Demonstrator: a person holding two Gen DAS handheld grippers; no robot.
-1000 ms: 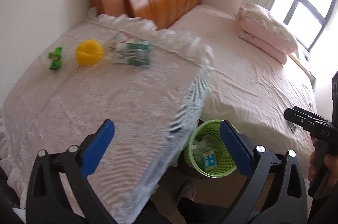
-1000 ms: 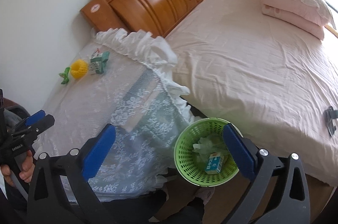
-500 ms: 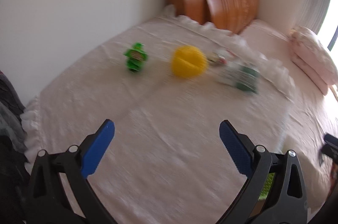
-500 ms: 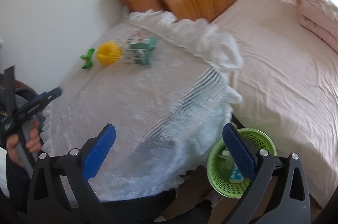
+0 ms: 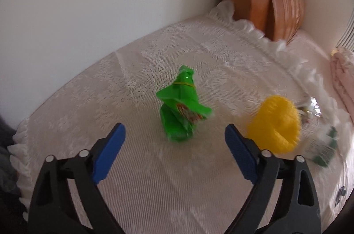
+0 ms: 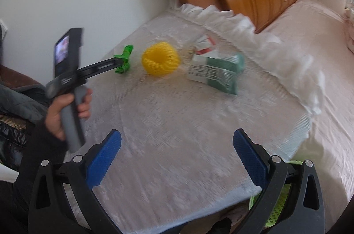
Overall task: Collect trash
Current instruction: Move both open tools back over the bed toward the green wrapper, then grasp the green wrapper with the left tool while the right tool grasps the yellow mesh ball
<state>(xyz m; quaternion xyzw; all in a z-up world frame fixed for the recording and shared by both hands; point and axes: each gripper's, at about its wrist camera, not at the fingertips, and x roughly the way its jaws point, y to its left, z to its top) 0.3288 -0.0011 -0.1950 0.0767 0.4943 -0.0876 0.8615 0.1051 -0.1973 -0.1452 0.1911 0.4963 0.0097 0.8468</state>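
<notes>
Crumpled green wrapper, red-orange print, on lace cloth. Left gripper spread wide near it. Right gripper wide, empty.

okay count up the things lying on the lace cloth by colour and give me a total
Green: 1, the crumpled green wrapper
Yellow: 1, the yellow foam net
Green and white: 1, the green-and-white carton
Red and white: 1, the small red-and-white packet, blurred
Total: 4
</notes>
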